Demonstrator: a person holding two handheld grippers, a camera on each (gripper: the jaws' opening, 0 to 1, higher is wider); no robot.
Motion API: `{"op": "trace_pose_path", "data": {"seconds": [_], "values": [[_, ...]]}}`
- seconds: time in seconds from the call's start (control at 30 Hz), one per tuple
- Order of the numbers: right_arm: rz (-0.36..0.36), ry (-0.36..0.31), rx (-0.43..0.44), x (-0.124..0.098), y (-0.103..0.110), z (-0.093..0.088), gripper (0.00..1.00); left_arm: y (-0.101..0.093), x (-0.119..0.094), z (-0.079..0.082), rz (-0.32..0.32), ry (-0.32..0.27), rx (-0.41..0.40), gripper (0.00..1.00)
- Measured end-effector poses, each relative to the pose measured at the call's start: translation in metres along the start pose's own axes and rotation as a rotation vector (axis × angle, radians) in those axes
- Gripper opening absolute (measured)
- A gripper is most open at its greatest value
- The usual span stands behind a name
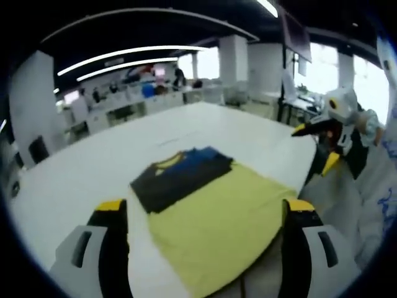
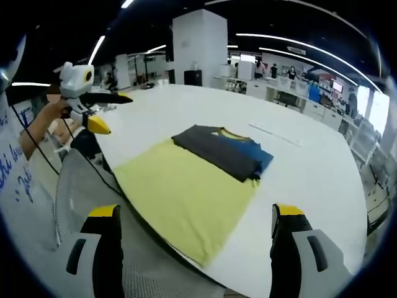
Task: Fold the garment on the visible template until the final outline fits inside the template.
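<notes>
Folded garment ahead of 2 raised claws.
The garment (image 1: 183, 177) lies on the template's (image 1: 217, 230) far end; left claw (image 1: 205, 214) and right claw (image 2: 195, 217) both wide, empty.

So the garment (image 1: 180, 176) is folded up into a compact dark grey bundle, with blue fabric and a bit of yellow collar trim seen at one end. It's laid flat on the far part of the pale yellow template (image 1: 220, 220), which is spread over the white counter's (image 1: 93, 167) near edge.
</notes>
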State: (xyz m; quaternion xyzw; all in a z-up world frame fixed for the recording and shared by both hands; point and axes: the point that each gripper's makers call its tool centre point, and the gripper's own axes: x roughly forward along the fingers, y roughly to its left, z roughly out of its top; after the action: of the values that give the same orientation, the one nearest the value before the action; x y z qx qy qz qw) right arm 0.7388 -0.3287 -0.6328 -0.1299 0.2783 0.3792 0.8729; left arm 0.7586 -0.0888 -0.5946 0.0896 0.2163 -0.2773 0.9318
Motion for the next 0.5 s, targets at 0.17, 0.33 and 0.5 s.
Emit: {"op": "trace_pose_path", "data": {"seconds": [0.17, 0.33, 0.5], "values": [[-0.045, 0.005, 0.018, -0.001, 0.001, -0.002, 1.00, 0.004, -0.008, -0.007, -0.006, 0.009, -0.019, 0.99], [-0.082, 0.009, 0.039, -0.001, 0.003, -0.003, 1.00, 0.007, -0.011, -0.017, -0.015, 0.019, -0.051, 0.99], [-0.113, 0.022, 0.039, 0.000, 0.004, -0.005, 1.00, 0.008, -0.014, -0.023, -0.035, 0.013, -0.075, 0.99]]}}
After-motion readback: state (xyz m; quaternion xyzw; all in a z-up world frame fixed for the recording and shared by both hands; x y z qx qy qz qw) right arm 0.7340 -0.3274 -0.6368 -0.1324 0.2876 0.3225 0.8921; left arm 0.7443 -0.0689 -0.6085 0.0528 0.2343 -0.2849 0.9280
